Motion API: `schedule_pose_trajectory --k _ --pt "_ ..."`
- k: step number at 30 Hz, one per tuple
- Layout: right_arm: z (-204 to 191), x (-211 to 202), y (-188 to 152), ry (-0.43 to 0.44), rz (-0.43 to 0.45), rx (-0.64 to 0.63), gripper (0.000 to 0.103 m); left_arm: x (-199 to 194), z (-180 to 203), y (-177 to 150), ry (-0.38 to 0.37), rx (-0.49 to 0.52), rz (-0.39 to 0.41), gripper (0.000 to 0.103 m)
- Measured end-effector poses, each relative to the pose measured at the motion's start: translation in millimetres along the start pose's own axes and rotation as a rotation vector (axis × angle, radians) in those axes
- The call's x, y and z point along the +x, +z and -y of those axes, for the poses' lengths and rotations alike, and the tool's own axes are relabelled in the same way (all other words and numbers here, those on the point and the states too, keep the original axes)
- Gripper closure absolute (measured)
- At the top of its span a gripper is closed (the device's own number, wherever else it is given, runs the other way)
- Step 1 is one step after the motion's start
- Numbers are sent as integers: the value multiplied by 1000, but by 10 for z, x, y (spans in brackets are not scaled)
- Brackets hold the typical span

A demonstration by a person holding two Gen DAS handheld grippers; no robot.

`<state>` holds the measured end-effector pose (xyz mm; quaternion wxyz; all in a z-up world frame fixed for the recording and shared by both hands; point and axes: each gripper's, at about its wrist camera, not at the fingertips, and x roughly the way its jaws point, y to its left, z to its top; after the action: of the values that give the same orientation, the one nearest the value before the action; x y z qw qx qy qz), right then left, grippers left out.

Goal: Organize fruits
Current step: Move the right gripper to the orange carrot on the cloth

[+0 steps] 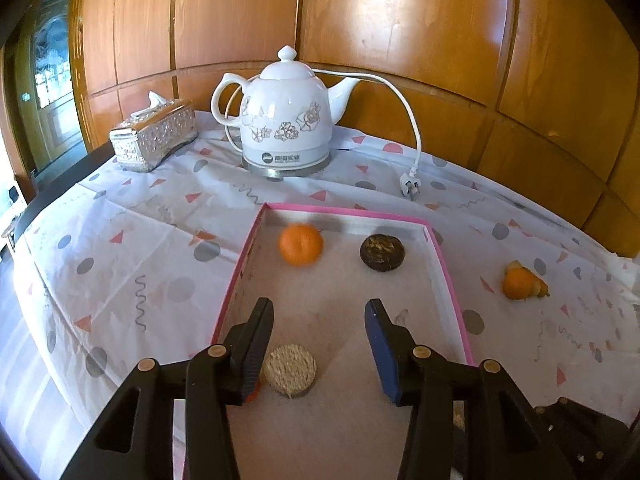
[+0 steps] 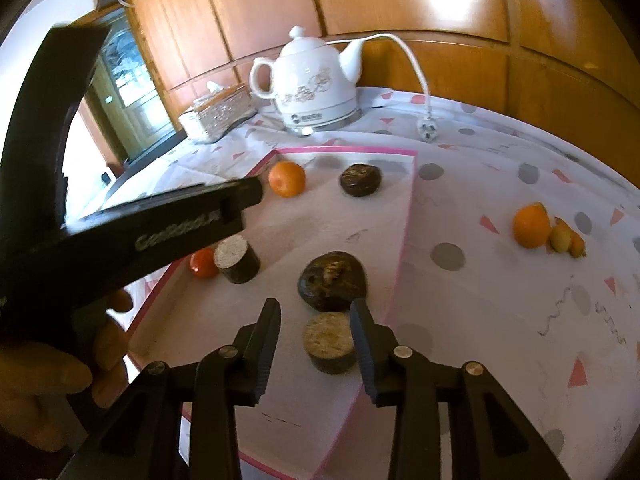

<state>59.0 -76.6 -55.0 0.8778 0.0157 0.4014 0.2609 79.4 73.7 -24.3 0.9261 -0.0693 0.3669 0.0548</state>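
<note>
Two views. Left wrist: left gripper (image 1: pixel 318 322) gapes, empty, above the pink-rimmed box (image 1: pixel 448 276); an orange (image 1: pixel 301 244) rests at 11 o'clock, a peeled orange (image 1: pixel 520 283) outside at 2. Right wrist: right gripper (image 2: pixel 314 318) stands apart around a tan-topped puck (image 2: pixel 330 342), pads clear.

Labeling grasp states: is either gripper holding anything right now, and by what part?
Nothing held. Left gripper is open over the box; right gripper straddles a puck, fingers clear of its sides.
</note>
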Motion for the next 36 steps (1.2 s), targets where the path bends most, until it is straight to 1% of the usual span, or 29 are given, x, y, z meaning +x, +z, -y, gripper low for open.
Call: schedule_pose_trajectory --k 4,14,29,36 --pt "112 -90 -21 -24 26 41 67 -33 35 -48 -2 5 -3 55" --pt "458 -273 -97 -86 65 148 67 -112 220 -131 -39 44 -6 53" --pt "1126 -337 -339 -212 53 299 67 -114 706 -256 -113 147 -34 53" --pt "1496 -311 -345 -271 58 340 67 -77 939 -288 -141 192 -56 53"
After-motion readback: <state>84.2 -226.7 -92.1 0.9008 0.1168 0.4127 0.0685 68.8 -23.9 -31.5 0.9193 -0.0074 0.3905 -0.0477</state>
